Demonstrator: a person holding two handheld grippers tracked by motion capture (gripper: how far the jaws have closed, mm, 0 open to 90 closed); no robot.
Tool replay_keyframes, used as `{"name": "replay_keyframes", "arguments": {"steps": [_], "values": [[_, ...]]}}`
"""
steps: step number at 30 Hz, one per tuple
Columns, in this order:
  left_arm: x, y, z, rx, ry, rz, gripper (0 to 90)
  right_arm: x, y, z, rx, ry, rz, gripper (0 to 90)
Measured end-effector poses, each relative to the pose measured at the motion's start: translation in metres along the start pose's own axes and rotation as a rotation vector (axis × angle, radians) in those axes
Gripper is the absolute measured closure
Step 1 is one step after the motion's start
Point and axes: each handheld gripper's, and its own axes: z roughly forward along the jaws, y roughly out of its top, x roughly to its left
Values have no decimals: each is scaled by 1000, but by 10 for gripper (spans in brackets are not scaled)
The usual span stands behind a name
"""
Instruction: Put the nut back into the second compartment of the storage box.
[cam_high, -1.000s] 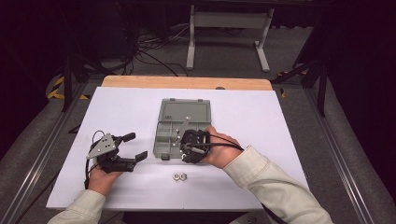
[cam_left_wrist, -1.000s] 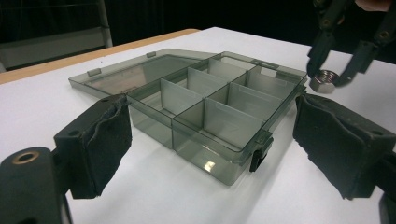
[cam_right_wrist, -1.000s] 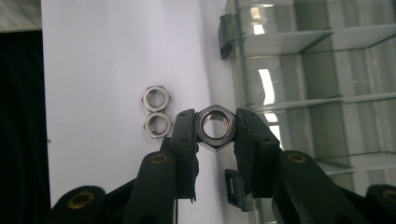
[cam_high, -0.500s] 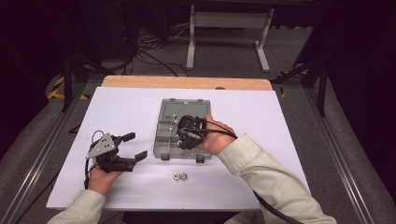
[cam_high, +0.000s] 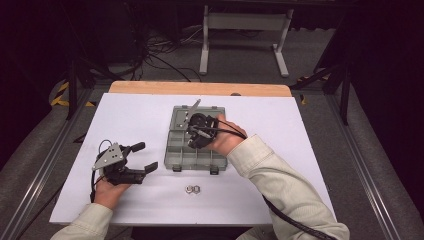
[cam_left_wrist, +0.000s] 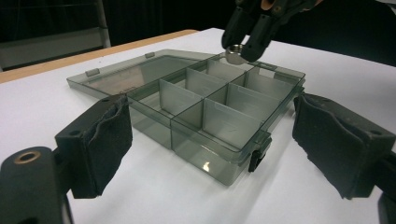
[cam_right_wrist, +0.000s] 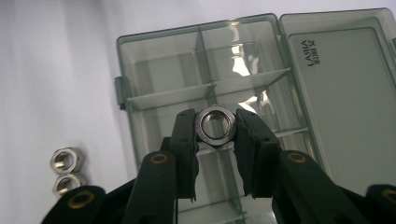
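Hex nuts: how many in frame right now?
3. One nut is clamped in the right gripper over the open compartment box. Two more nuts lie touching on the white table near the box's front edge. None seen in the compartments.

Compartment box (cam_high: 196, 150) mid-table, lid (cam_high: 199, 114) open behind it, two nuts (cam_high: 193, 189) in front (touching), third nut (cam_right_wrist: 215, 124) above the box.
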Motion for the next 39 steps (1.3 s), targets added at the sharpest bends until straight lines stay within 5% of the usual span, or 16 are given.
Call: {"name": "replay_keyframes", "arguments": {"steps": [20, 39], "values": [[-1, 0, 0, -7, 3, 2, 132, -29, -1, 16, -36, -46, 61, 699], [0, 0, 0, -5, 1, 0, 133, -34, -7, 43, -7, -5, 86, 698]]}}
